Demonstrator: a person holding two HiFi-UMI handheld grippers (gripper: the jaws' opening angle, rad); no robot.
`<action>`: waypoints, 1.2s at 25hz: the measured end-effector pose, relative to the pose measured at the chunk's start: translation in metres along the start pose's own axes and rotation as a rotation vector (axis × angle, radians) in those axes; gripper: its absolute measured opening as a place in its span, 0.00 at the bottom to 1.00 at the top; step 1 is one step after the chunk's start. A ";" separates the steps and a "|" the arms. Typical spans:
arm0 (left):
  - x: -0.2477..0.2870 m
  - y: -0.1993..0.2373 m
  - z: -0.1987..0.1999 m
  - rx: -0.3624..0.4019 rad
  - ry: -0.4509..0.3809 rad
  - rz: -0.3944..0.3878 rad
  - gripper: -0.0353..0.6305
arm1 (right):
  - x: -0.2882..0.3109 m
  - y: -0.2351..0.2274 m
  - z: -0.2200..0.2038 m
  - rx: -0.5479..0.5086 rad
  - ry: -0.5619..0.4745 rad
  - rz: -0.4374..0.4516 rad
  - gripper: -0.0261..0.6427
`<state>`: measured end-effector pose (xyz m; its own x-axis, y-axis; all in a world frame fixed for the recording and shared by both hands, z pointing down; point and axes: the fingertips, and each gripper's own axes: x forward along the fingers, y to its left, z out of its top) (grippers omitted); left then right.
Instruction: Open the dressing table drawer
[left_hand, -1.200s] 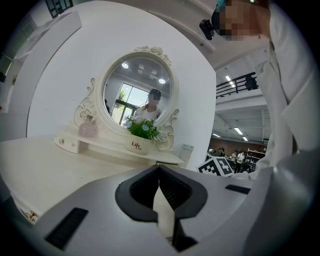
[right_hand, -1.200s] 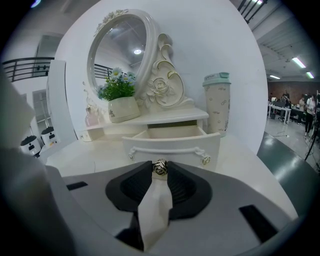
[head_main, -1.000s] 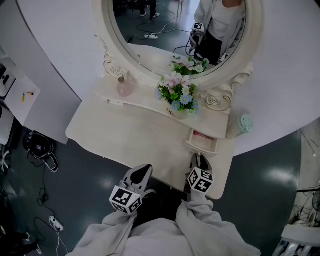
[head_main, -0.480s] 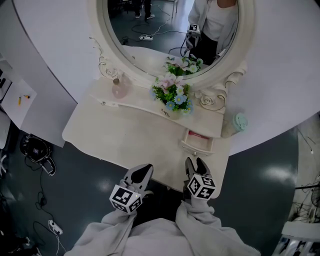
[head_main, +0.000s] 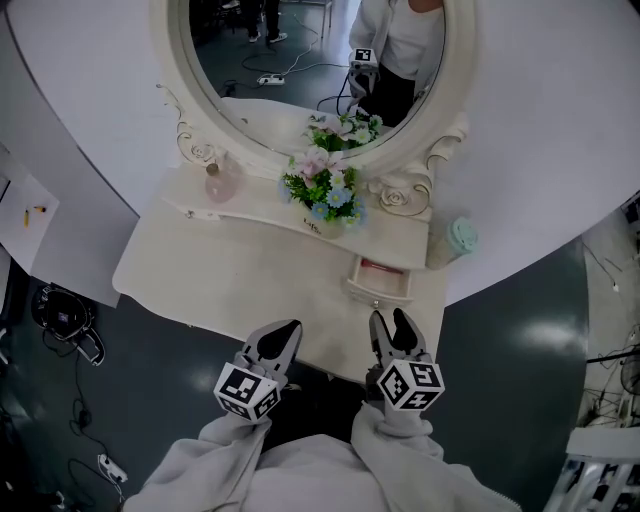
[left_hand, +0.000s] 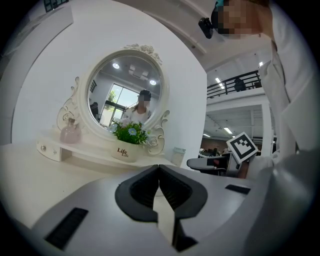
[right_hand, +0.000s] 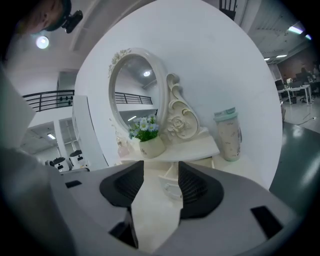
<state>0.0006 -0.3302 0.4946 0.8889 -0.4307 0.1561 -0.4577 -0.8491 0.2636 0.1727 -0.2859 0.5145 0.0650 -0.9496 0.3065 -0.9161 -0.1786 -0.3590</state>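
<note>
Head view puts both tools nearest me, at the table's front edge. My left hand-held gripper (head_main: 283, 335) has its jaws pressed together on nothing. My right hand-held gripper (head_main: 392, 322) has just been opening its jaws, which stand wide apart with nothing between them and clear of the furniture.

Beyond it, on the cream table (head_main: 220, 270), the small drawer (head_main: 380, 285) sits under the right end of the raised shelf (head_main: 260, 205). It already stands pulled partway out, with something pinkish showing inside. I judge it a light, stiff wooden box that slides straight towards me and may bind if tugged off-axis.

The place to take hold is the little pull (right_hand: 171, 189) in the middle of its front, pinched squarely and drawn level. That pull looks small and smooth, so a slip seems likely.

Farther back, a flower pot (head_main: 322, 222) stands on the shelf just left of the drawer and a lidded cup (head_main: 455, 243) stands right of the drawer. A jerk could shake both.
</note>
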 end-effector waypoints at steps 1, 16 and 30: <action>0.002 -0.001 0.003 0.004 -0.004 -0.006 0.08 | -0.003 0.002 0.008 -0.006 -0.024 0.008 0.36; 0.017 -0.005 0.052 0.129 -0.078 -0.058 0.08 | -0.040 0.014 0.072 -0.248 -0.233 -0.019 0.11; 0.019 -0.008 0.044 0.164 -0.045 -0.054 0.08 | -0.029 0.015 0.045 -0.273 -0.103 0.009 0.09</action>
<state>0.0218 -0.3450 0.4537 0.9139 -0.3928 0.1025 -0.4029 -0.9084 0.1114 0.1753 -0.2727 0.4603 0.0837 -0.9744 0.2085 -0.9884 -0.1078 -0.1067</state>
